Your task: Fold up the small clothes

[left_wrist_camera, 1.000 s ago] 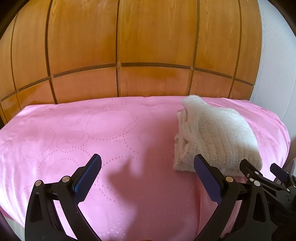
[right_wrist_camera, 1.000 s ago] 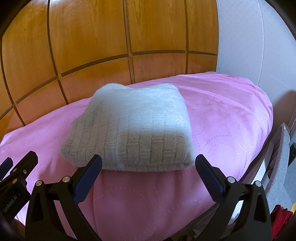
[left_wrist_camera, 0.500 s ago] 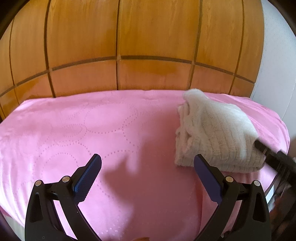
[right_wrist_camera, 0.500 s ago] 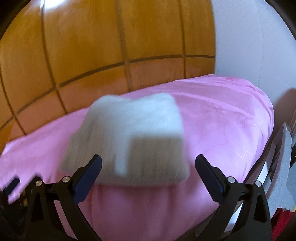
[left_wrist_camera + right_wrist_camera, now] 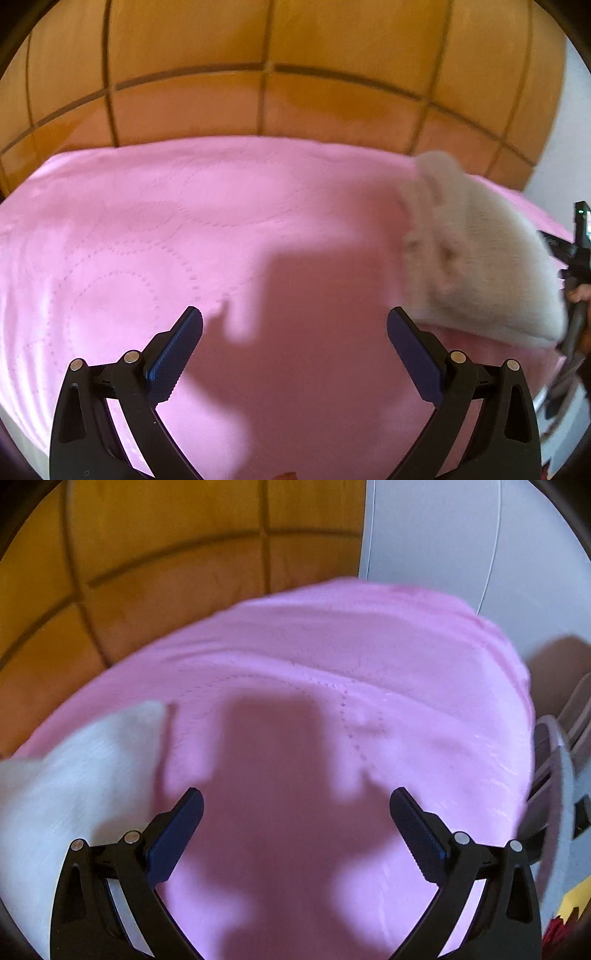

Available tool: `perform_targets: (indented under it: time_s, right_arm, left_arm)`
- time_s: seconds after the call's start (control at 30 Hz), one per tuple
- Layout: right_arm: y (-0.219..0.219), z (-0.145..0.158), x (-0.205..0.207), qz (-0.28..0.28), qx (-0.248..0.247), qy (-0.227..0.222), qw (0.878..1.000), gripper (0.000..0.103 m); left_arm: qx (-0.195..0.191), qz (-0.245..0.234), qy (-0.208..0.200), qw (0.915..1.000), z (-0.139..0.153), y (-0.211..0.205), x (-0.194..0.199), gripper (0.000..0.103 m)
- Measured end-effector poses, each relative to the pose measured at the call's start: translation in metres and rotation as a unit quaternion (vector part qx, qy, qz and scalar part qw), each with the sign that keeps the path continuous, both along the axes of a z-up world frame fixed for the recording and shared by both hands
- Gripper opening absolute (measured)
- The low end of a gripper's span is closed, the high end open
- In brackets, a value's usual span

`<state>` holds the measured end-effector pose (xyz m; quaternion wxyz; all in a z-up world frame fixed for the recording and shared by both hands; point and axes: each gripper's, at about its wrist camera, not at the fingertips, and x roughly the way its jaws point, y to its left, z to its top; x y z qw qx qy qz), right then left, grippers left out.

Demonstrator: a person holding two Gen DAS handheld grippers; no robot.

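Left wrist view: the knit (image 5: 476, 258) lies as a folded bundle on the pink cover (image 5: 184, 240), at the right of the frame, blurred by motion. The left gripper (image 5: 294, 339) has its fingers spread wide with nothing between them; only cover and shadow show in the gap. The knit sits up and to the right of the right-hand fingertip (image 5: 402, 332), close beside it but apparently not touching. At the far right edge a dark tool and part of a hand (image 5: 578, 295) show, just past the knit's right side.

By my reading the fold on this piece is already made and neither tool has hold of it. The step in hand looks like the pause after a fold. The next move calls for either fetching another garment or squaring this bundle, and no other garment is in sight.

Right wrist view: the right gripper (image 5: 295, 819) is likewise spread wide and empty, above bare cover (image 5: 369, 664). The knit (image 5: 74, 782) fills the lower left of the frame, running behind and beside the left-hand fingertip (image 5: 184, 812); whether it touches is hard to tell through the blur. Any regrasp would mean swinging this tool leftward first.
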<state>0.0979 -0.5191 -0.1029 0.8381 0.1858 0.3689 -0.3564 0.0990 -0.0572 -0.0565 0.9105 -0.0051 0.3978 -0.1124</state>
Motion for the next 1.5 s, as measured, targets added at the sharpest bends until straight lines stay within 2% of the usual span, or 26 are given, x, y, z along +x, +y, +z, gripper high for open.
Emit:
perform_targets:
  time_s: [0.1, 0.23, 0.43, 0.67, 1.5]
  right_arm:
    - [-0.024, -0.012, 0.016, -0.023, 0.012, 0.005, 1.0, 0.101]
    - [-0.038, -0.026, 0.027, -0.015, 0.018, 0.014, 1.0, 0.101]
    - [-0.033, -0.024, 0.026, -0.013, 0.014, 0.012, 1.0, 0.101]
    - [-0.038, -0.026, 0.027, -0.012, 0.02, 0.006, 1.0, 0.101]
    - [-0.039, -0.028, 0.025, -0.013, 0.019, 0.007, 1.0, 0.101]
  left_arm:
    - [0.017, 0.026, 0.011, 0.9994, -0.013, 0.012, 0.015, 0.099]
    - [0.049, 0.06, 0.028, 0.9966, -0.03, 0.03, 0.036, 0.099]
    - [0.024, 0.071, 0.011, 0.9971, -0.038, 0.045, 0.044, 0.1]
    - [0.03, 0.074, 0.003, 0.9968, -0.04, 0.043, 0.047, 0.1]
    - [0.003, 0.064, 0.009, 0.9979, -0.041, 0.051, 0.043, 0.1]
